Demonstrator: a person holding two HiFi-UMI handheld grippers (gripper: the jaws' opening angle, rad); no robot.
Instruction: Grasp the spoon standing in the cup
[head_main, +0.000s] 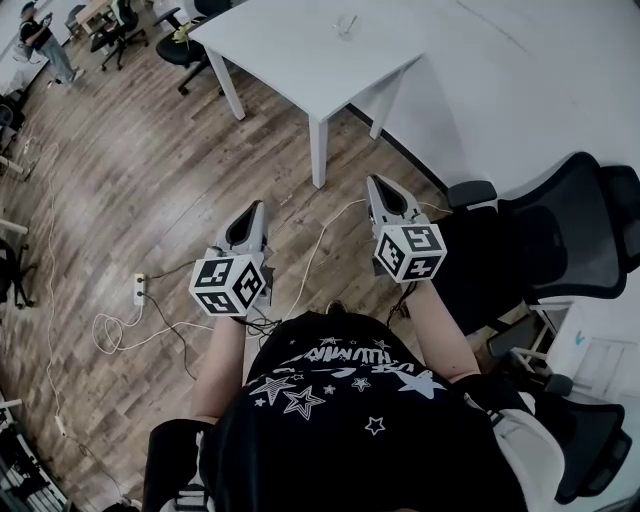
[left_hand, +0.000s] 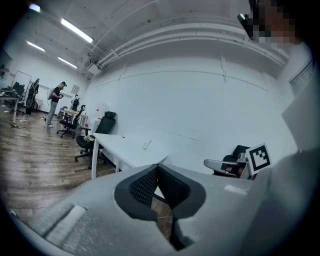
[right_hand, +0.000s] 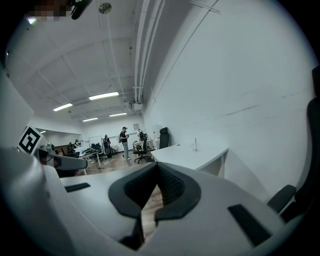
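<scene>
A small clear cup with a spoon (head_main: 347, 24) standing in it sits on the white table (head_main: 300, 60), well ahead of both grippers. The same cup shows small in the left gripper view (left_hand: 146, 145) and in the right gripper view (right_hand: 195, 145). My left gripper (head_main: 259, 206) and right gripper (head_main: 374, 181) hover side by side over the wooden floor, short of the table's near corner. Each one's jaws are shut with the tips touching and nothing between them, as seen for the left gripper (left_hand: 159, 166) and the right gripper (right_hand: 157, 165).
A black office chair (head_main: 560, 240) stands close on the right, by the white wall. White cables and a power strip (head_main: 139, 290) lie on the floor to the left. More chairs (head_main: 190, 45) and a standing person (head_main: 45, 40) are far off at the upper left.
</scene>
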